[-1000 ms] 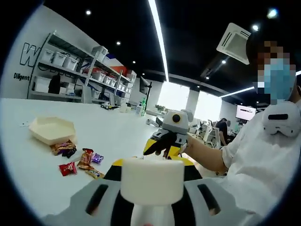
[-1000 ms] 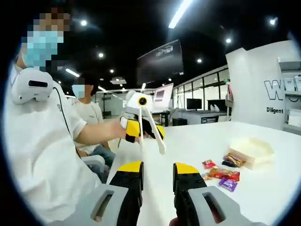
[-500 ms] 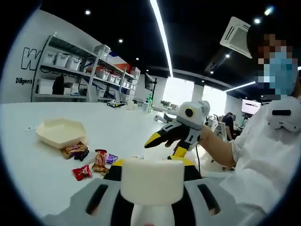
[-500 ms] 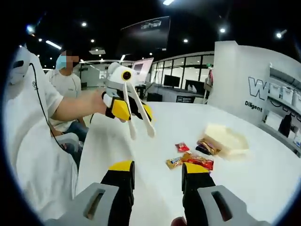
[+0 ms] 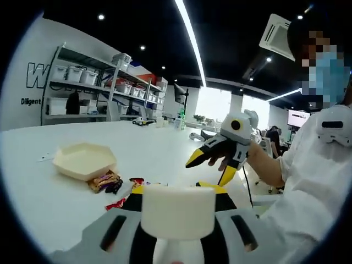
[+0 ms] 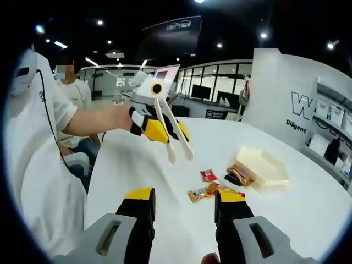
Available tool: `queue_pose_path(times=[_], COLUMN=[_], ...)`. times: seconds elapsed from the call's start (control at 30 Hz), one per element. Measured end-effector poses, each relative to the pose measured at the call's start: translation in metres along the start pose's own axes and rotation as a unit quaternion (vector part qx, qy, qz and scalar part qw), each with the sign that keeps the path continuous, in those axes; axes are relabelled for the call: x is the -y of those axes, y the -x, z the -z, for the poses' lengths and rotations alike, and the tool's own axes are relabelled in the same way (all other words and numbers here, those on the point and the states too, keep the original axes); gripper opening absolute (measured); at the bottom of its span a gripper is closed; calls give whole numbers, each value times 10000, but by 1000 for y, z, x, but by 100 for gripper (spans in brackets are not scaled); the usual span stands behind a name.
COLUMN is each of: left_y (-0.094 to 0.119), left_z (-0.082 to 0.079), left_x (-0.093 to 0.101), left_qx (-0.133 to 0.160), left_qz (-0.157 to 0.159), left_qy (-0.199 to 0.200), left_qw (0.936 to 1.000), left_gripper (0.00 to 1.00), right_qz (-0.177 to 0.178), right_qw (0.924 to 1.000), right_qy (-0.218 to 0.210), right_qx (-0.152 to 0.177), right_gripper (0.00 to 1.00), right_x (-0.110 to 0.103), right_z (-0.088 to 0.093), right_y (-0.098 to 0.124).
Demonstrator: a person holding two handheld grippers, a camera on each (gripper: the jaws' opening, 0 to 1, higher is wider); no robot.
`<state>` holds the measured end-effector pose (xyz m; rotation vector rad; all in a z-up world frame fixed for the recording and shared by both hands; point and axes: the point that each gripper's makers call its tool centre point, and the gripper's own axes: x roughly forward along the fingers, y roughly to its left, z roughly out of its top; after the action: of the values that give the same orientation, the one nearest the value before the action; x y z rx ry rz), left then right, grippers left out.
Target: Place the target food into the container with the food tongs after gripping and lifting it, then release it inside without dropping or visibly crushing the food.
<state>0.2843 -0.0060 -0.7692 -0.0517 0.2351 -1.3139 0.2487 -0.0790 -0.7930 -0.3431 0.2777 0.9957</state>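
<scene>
Since a second ago the right tool (image 5: 212, 168) rides higher above the white bench (image 6: 181, 236), its jaws spread apart and holding nothing. Left tool (image 6: 179, 154) grips the white food tongs (image 6: 173, 135) in the air, tips apart. Wrapped candies (image 6: 212, 187) lie on the bench beside the cream hexagonal container (image 6: 264, 168).

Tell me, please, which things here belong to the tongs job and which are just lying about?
Belonging to the job:
food tongs, held in the left gripper
wrapped snacks on the table
hexagonal container
right gripper, jaws apart and holding nothing

Just lying about:
shelving with bins
ceiling light strip
</scene>
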Motion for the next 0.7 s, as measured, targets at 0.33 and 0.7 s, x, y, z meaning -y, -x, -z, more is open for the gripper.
queue_pose_path(times=[0.33,0.7], left_y=[-4,-18], left_z=[-6,-13], left_x=[-30,-62], left_qx=[-112,-245], left_qz=[-133,-174], left_qy=[-248,-485], left_qw=[9995,9984], left_gripper=[23,23], right_qz=[18,25], right_qw=[10000,10000], right_qy=[-27,-67], right_qx=[23,23], right_gripper=[43,44], right_x=[13,28], right_z=[-6,-7], right_y=[-6,-9])
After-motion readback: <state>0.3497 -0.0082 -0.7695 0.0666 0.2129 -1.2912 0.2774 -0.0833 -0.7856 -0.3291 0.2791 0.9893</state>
